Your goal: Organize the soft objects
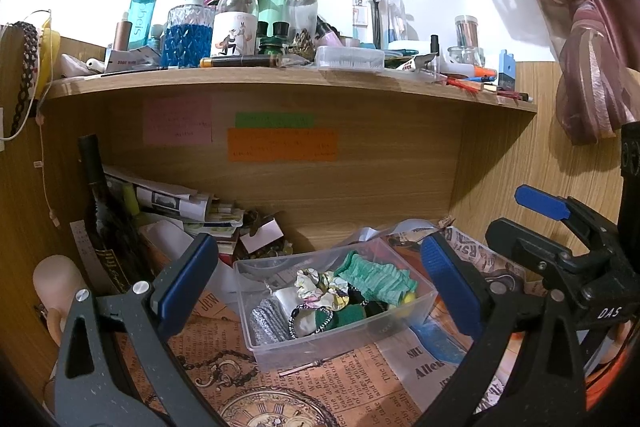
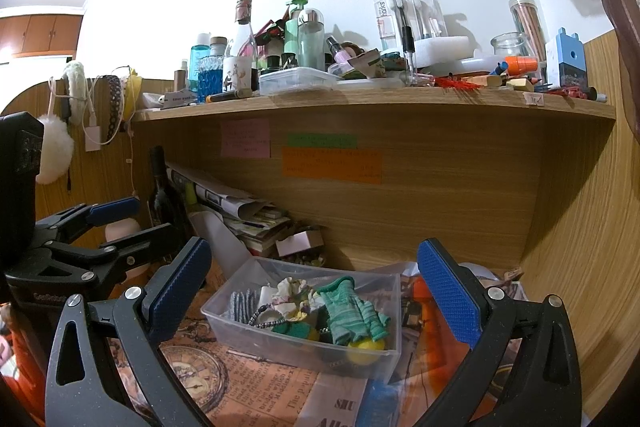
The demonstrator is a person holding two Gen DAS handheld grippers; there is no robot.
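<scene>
Sitting in a clear plastic bin (image 1: 336,311) on the newspaper-print desk cover (image 1: 352,379), toward the back under the shelf (image 1: 280,83): a green knit sock (image 1: 374,277), a floral scrunchie (image 1: 320,289), a grey pad (image 1: 266,321). Hovering just short of the bin's front edge, both empty, jaws spread wide: left gripper (image 1: 320,291), right gripper (image 2: 316,301). Crowding the back left corner: a dark bottle (image 1: 102,219) and stacked papers (image 1: 180,207).

Green ribbed sock (image 2: 352,311), yellow ball (image 2: 366,347), silver-grey glittery cloth (image 1: 266,321).
</scene>
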